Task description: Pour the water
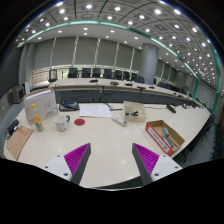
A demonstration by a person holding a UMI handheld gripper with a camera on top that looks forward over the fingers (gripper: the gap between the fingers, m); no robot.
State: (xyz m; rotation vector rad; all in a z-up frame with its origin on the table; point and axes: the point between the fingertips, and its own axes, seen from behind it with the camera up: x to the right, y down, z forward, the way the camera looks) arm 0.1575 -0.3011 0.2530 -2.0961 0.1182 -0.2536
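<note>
My gripper [112,162] is open and empty, its two fingers with purple pads [77,156] spread wide above a long white table [105,140]. Nothing stands between the fingers. Far beyond them to the left, small containers stand on the table: a bottle [38,122] and a cup [62,124] beside a white box [40,104]. They are too small to tell in detail. A red round mat [79,122] lies near them.
A cardboard box [164,137] with a red item sits on the table ahead to the right. A brown board [17,142] lies at the left. Papers [96,110] and a white object [134,111] lie further back. Black chairs [100,74] line a far table.
</note>
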